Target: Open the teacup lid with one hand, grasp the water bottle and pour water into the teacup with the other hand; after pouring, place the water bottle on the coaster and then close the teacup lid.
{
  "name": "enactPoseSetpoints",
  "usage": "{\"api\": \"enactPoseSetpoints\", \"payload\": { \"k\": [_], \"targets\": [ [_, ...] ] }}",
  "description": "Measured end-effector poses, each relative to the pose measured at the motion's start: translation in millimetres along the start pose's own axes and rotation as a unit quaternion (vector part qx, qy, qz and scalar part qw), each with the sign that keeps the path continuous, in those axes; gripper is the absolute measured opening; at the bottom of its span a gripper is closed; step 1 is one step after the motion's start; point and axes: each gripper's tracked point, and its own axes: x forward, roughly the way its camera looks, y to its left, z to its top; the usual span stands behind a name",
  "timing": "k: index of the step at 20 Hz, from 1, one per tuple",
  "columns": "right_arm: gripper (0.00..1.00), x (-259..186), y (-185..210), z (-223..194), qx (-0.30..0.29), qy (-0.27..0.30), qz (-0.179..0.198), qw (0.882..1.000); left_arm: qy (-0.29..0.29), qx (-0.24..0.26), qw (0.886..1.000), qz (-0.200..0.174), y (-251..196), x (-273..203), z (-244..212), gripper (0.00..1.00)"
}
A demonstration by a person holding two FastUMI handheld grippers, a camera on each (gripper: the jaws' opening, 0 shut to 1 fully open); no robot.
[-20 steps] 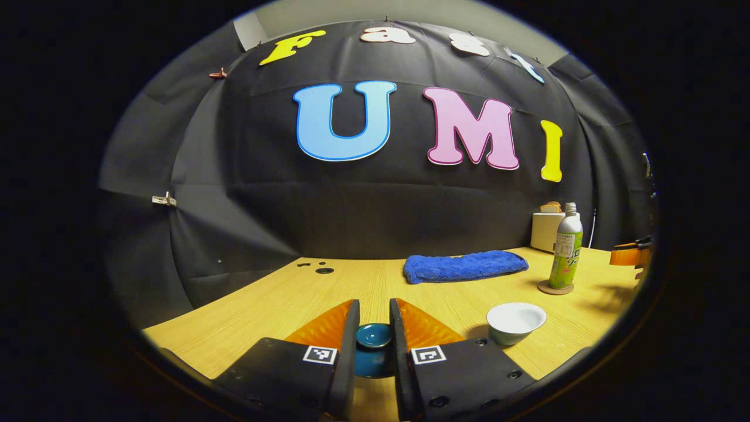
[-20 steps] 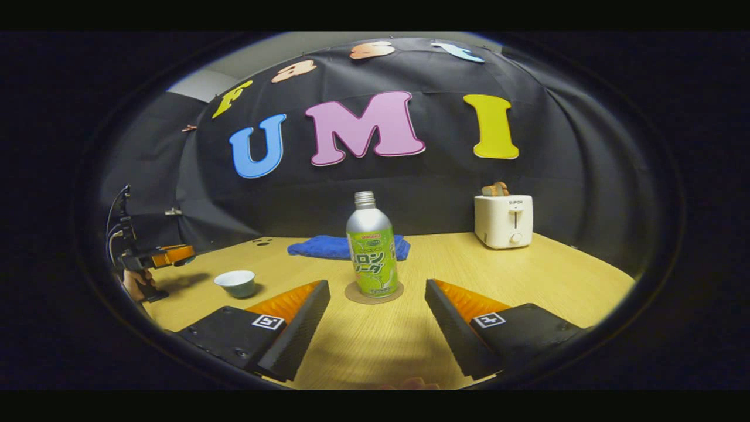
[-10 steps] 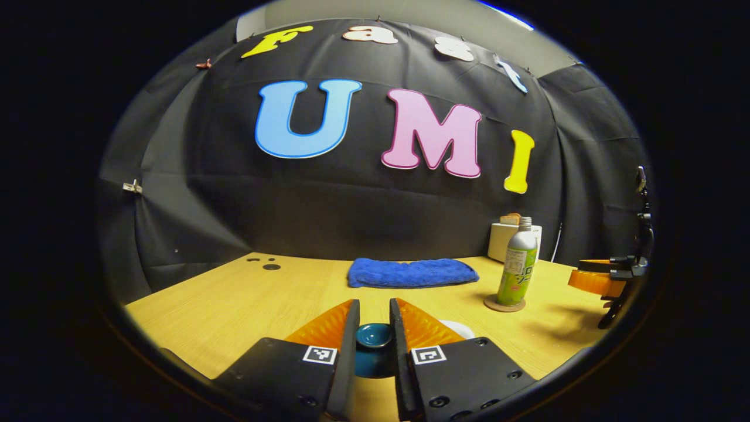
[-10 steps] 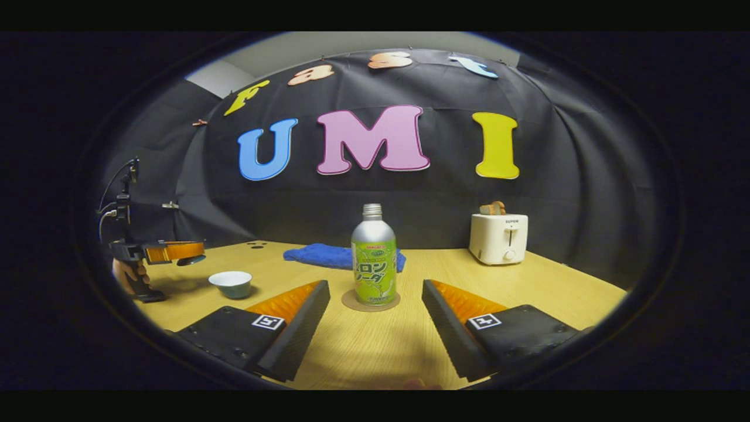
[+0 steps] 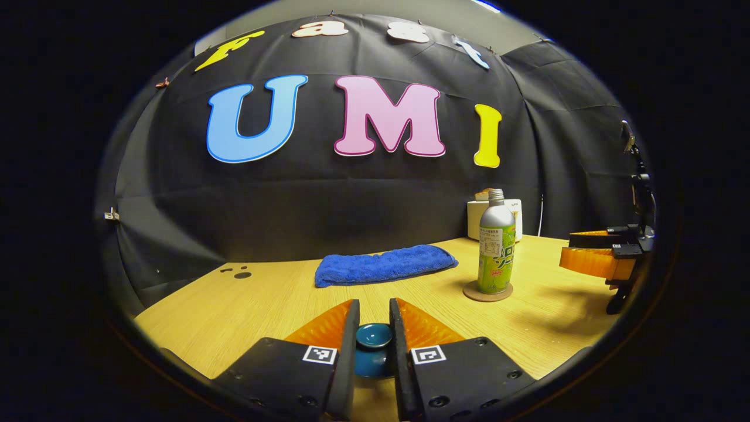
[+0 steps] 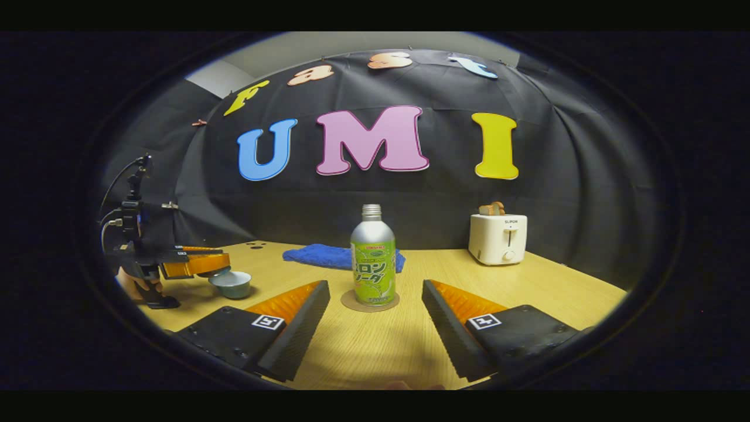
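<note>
The lid (image 5: 374,335), a small dark-blue dish, sits clamped between the fingers of the left hand-held gripper (image 5: 374,343), held above the tabletop (image 5: 269,299); in the right gripper view that gripper hangs just over the cup (image 6: 232,283) at about 9 o'clock, lid level, its long axis flat. By this judgement the closing step is in hand: the cup lies directly beneath, so the move left is straight down. The bottle (image 6: 373,257) stands upright on its coaster (image 6: 370,302) at 12 o'clock from the right hand-held gripper (image 6: 375,328), whose fingers stand wide apart and grip nothing, well short of it. A blue cloth (image 6: 328,257) lies behind the bottle, a toaster (image 6: 498,238) at about 1 o'clock; neither stands between lid and cup.
</note>
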Motion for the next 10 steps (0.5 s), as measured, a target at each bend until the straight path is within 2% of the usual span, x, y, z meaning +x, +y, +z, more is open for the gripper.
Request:
{"api": "enactPoseSetpoints", "payload": {
  "k": [3, 10],
  "targets": [
    [0.98, 0, 0, 0, 0.0, 0.0, 0.0, 1.0, 0.03, 0.006, 1.0, -0.001, -4, 8, -13, 0.32],
    [0.98, -1, 0, -1, 0.0, 0.0, 0.0, 1.0, 0.053, 0.006, 0.999, -0.005, -9, 21, -18, 0.32]
  ]
}}
